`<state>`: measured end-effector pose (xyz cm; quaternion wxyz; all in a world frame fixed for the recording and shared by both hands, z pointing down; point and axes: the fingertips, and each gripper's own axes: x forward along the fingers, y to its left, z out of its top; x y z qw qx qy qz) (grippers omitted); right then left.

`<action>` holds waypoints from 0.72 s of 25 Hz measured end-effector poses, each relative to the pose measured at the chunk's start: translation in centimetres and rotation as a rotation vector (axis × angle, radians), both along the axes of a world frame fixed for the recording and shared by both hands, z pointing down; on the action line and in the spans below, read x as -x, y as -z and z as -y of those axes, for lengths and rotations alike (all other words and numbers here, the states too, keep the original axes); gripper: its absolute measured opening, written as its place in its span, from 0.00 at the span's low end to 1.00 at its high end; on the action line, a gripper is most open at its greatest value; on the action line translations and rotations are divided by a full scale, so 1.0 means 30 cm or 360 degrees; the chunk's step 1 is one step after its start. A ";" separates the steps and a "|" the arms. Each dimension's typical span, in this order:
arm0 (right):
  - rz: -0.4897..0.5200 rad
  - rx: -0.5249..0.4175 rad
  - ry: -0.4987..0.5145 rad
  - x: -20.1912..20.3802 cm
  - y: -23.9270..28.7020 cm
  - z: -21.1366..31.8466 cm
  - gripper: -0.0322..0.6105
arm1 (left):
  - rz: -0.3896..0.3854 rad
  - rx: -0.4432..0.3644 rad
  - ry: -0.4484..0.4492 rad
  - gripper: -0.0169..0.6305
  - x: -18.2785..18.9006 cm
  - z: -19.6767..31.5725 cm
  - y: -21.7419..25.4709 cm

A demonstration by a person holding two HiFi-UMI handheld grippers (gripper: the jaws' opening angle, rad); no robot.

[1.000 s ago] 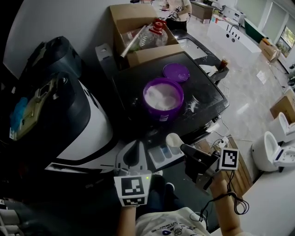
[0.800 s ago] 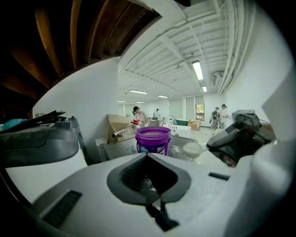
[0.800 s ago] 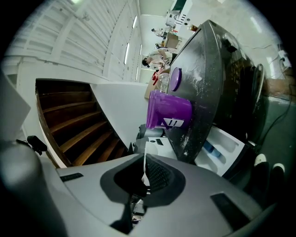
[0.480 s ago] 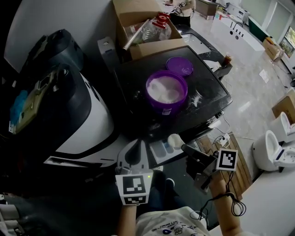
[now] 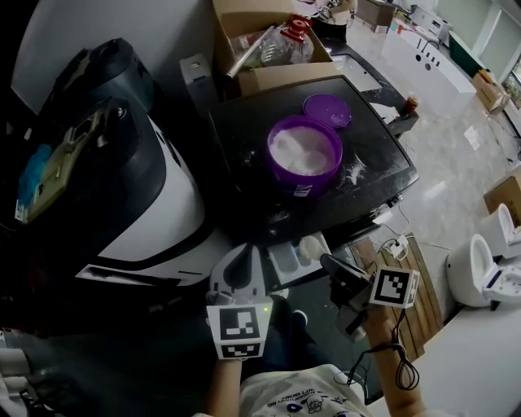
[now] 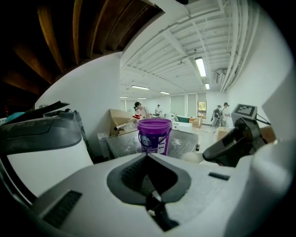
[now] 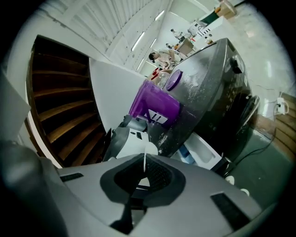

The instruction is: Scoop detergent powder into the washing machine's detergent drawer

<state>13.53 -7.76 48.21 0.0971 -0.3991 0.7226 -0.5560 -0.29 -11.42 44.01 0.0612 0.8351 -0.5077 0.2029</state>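
An open purple tub of white detergent powder (image 5: 305, 155) (image 6: 154, 134) (image 7: 155, 109) stands on the washing machine's black top (image 5: 383, 147), with its purple lid (image 5: 326, 108) (image 7: 173, 79) lying behind it. The detergent drawer (image 5: 285, 259) (image 7: 203, 150) is pulled out below the front edge. My right gripper (image 5: 327, 262) (image 7: 144, 169) is shut on the thin handle of a white scoop (image 5: 311, 247) (image 6: 192, 157), whose bowl hangs over the drawer's right end. My left gripper (image 5: 238, 277) (image 6: 148, 185) is shut just left of the drawer, holding nothing.
A cardboard box (image 5: 244, 16) holding a red-capped plastic bottle (image 5: 289, 41) sits behind the machine. A large black-and-white appliance (image 5: 122, 187) fills the left. Spilled powder (image 5: 356, 171) streaks the top. A white toilet (image 5: 488, 261) and a wooden pallet (image 5: 423, 301) stand at the right.
The head view has shifted, so the tub shows higher and further right. The right gripper and scoop have stayed over the drawer's right end, drifting slightly nearer. The left gripper has barely moved.
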 end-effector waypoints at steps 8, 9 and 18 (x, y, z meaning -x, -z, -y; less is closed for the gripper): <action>-0.0209 0.0016 0.0068 0.045 -0.066 -0.006 0.08 | -0.0002 0.0027 0.0043 0.03 0.038 -0.006 -0.031; -0.0225 0.0019 0.0077 0.051 -0.075 -0.006 0.08 | -0.0001 0.0031 0.0049 0.03 0.043 -0.007 -0.036; -0.0376 0.0036 0.0128 0.088 -0.136 0.006 0.08 | -0.0006 0.0053 0.0098 0.03 0.084 -0.012 -0.063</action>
